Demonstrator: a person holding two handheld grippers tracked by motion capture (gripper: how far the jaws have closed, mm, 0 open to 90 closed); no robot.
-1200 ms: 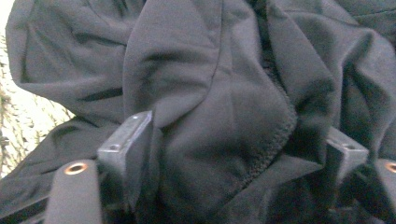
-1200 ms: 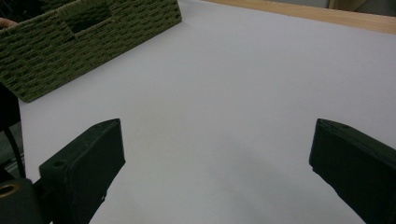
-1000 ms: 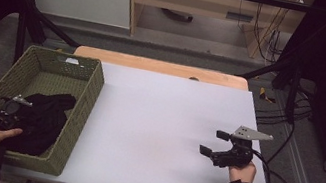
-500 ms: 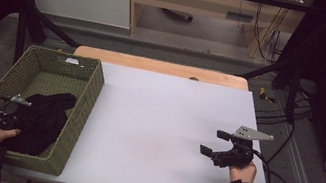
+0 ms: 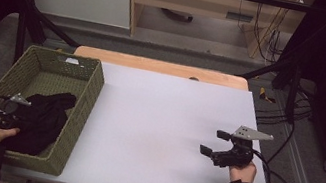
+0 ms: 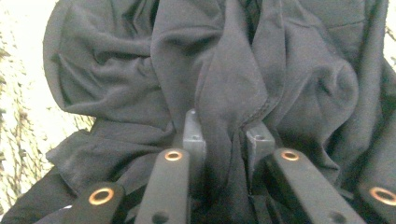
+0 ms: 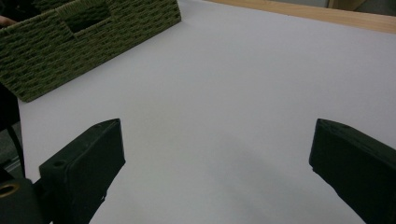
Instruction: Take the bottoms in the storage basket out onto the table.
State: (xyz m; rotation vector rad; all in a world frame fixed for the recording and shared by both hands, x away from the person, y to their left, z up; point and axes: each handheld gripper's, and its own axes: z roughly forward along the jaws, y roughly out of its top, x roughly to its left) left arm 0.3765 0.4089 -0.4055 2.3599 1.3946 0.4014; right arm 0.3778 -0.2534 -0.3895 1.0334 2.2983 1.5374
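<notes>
black cloth (image 6: 243,79) in the woven basket (image 5: 75,122) looks light, limp and stretchy, so the left gripper (image 6: 223,140) pinches one raised fold between nearly closed jaws, while the right gripper (image 7: 217,154) rests with jaws spread wide.

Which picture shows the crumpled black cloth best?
The left gripper view: the crumpled black cloth is close, a fold pinched between the jaws. The high view shows it small inside the green woven basket. The right gripper view shows none.
</notes>
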